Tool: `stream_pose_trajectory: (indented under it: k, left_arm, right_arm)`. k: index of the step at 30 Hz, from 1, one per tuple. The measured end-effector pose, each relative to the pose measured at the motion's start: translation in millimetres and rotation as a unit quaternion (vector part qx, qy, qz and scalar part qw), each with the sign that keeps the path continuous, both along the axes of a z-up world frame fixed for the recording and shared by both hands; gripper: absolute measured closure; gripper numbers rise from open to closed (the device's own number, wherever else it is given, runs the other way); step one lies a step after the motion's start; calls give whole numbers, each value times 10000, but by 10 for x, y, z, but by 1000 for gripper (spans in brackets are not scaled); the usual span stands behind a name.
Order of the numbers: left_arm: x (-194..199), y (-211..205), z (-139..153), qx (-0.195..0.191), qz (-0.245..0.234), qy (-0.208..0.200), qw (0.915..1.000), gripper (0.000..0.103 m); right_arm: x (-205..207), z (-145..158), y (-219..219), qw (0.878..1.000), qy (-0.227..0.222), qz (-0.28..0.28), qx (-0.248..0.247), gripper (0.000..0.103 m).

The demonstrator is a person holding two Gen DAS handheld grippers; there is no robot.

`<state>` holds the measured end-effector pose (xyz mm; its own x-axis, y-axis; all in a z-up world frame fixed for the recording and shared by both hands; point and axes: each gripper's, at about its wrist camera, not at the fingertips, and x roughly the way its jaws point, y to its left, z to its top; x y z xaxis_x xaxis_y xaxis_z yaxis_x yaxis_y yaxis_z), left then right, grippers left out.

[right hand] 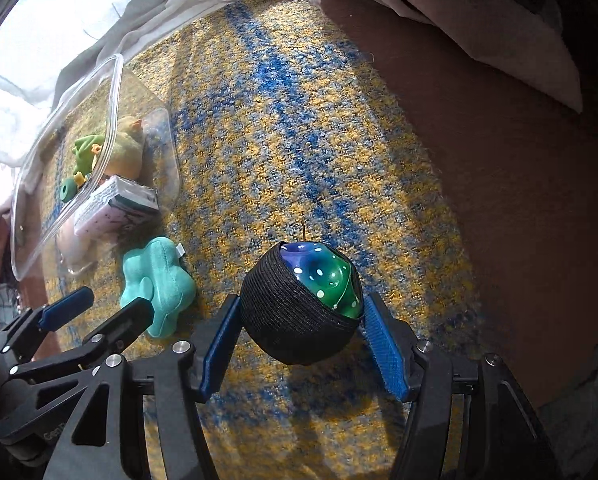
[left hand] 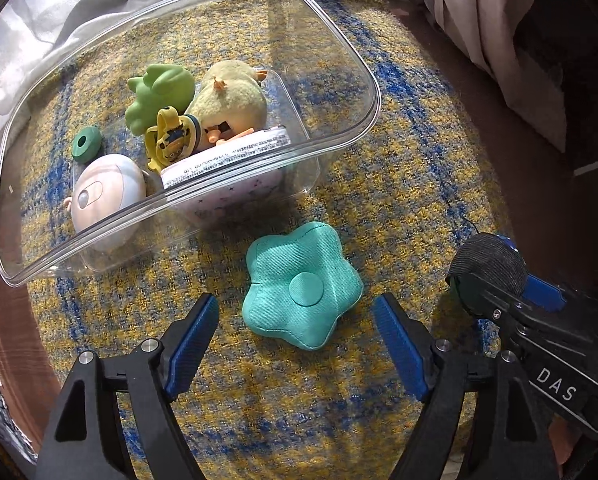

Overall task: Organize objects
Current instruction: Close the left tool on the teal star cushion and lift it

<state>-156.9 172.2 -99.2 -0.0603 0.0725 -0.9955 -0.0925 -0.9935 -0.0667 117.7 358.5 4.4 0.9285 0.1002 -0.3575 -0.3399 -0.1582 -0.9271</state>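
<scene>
Left gripper (left hand: 295, 312) spread wide, nothing between the fingers. Teal flower cushion (left hand: 301, 285) lies flat on the yellow-and-blue rug (left hand: 399, 160), centre of the left wrist frame, just ahead of the fingertips and roughly midway between them; no contact yet.

Right gripper (right hand: 299, 320) pinching a ball (right hand: 303, 308), black mesh over a green-blue dotted shell, both pads against its sides. In the left wrist view the ball (left hand: 487, 264) sits at right of frame, well off to the side of the cushion.

Clear plastic bin (left hand: 339, 60) occupies upper left of the left wrist frame, just beyond the cushion. Already inside: green toy (left hand: 159, 92), yellow plush (left hand: 231, 92), yellow cartoon watch (left hand: 173, 140), green ring (left hand: 85, 144), pale round case (left hand: 107, 196), a labelled packet (left hand: 227, 152).

Judged step: take the cushion with the left gripper, then drop it in the bin.

To do it well:
- Advance so the pads straddle the cushion's lobes at its widest middle, not just the near lobe.
- Go low; it is soft and flat, so a high pinch will likely slip off.
- Close firmly, as the stuffing will compress.
- Lift over the near rim of the bin before releasing.
- Keep the right gripper and ball out of the lift path.
</scene>
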Motion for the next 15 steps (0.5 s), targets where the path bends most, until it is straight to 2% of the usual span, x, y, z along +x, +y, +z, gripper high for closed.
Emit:
stream_pose_trajectory:
  k: [3, 15]
  left_arm:
    - [-27, 36, -53, -32, 17, -68, 10000, 17]
    - [-137, 97, -322, -73, 168, -387, 9991, 17]
  right_arm:
    - [18, 34, 19, 10000, -32, -9, 44, 41]
    - [108, 1, 84, 9998, -196, -80, -13, 41]
